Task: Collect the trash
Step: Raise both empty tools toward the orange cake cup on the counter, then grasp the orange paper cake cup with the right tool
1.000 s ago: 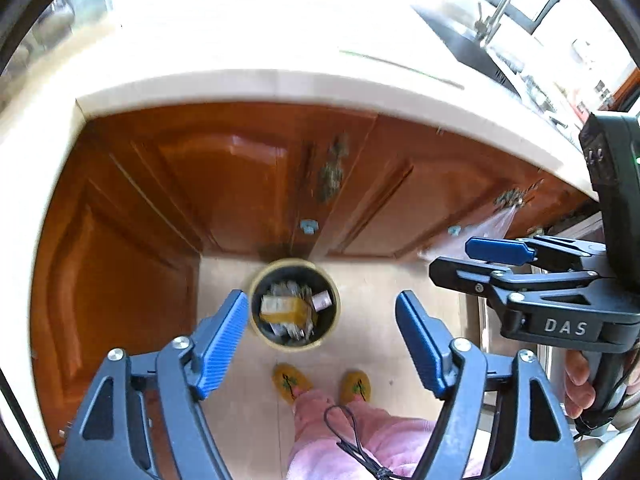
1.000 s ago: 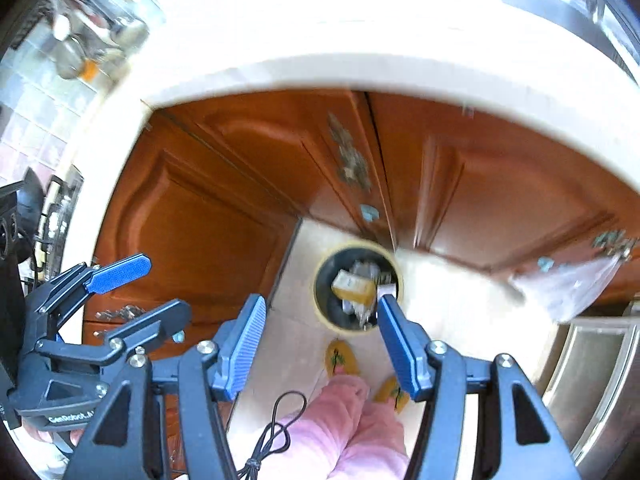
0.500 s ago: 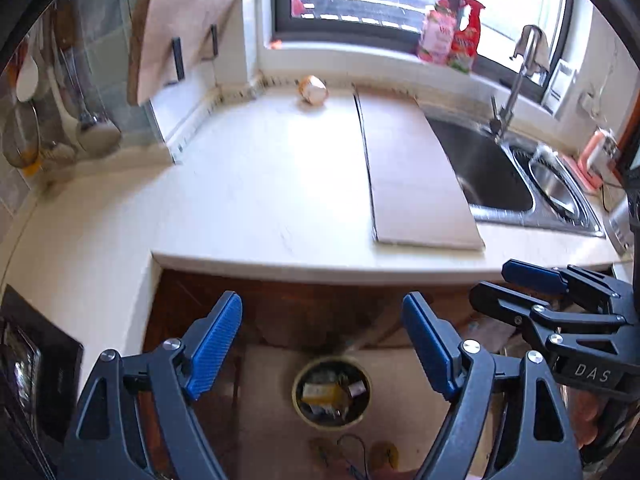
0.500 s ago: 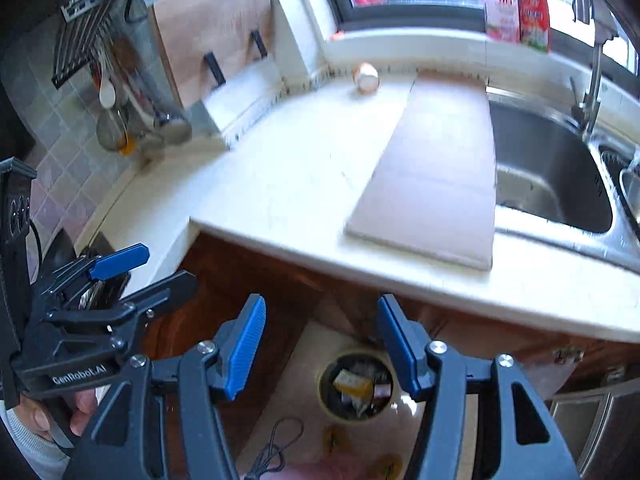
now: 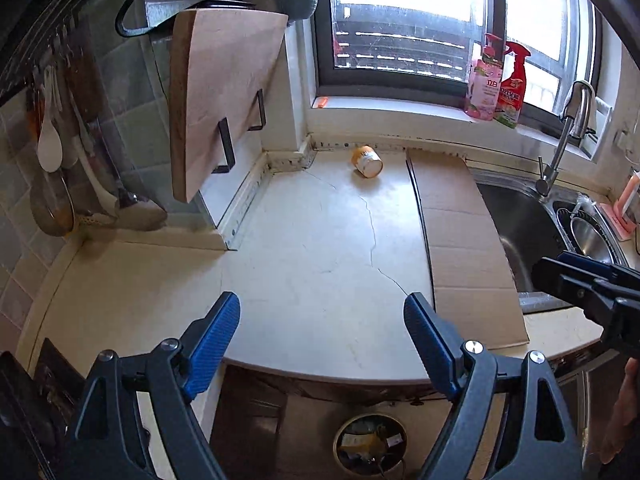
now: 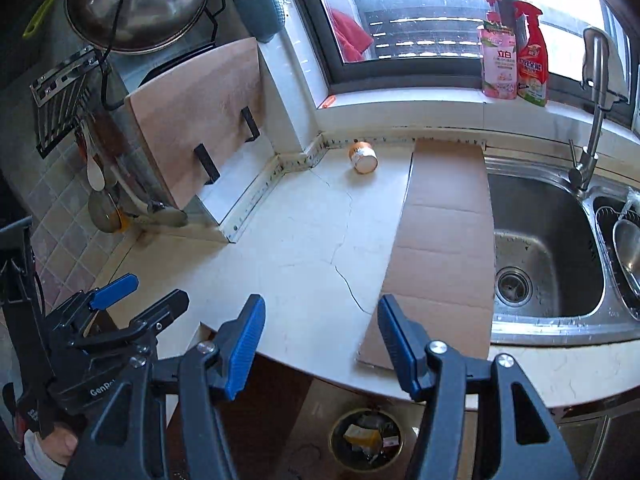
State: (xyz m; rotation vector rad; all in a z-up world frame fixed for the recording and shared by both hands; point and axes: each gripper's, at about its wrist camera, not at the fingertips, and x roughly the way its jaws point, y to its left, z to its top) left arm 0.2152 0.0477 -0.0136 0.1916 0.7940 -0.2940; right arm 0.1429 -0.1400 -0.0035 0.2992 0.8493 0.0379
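Both grippers are spread wide with nothing between the fingers: the left gripper [image 5: 322, 334] and right gripper [image 6: 320, 336] hang side by side over the front edge of the counter [image 5: 304, 256], with the trash bin [image 6: 366, 444] on the floor right below, already holding some junk

Only obvious trash left up top is a small orange cup [image 5: 367, 161] tipped on its side, way at the back near the wall under the window [image 5: 400, 20], well apart from both grippers

My guess at the trouble: it's round and lying down, so if a finger nudges it before the jaws close it'll probably roll off toward the corner or onto the cardboard sheet [image 5: 460, 240]. It's also a long reach

Counter is pale stone with a crack running through it, cardboard lies flat between it and the steel sink [image 6: 540, 248]. Cutting board [image 6: 196, 120] leans on a rack to the left, two bottles sit on the sill
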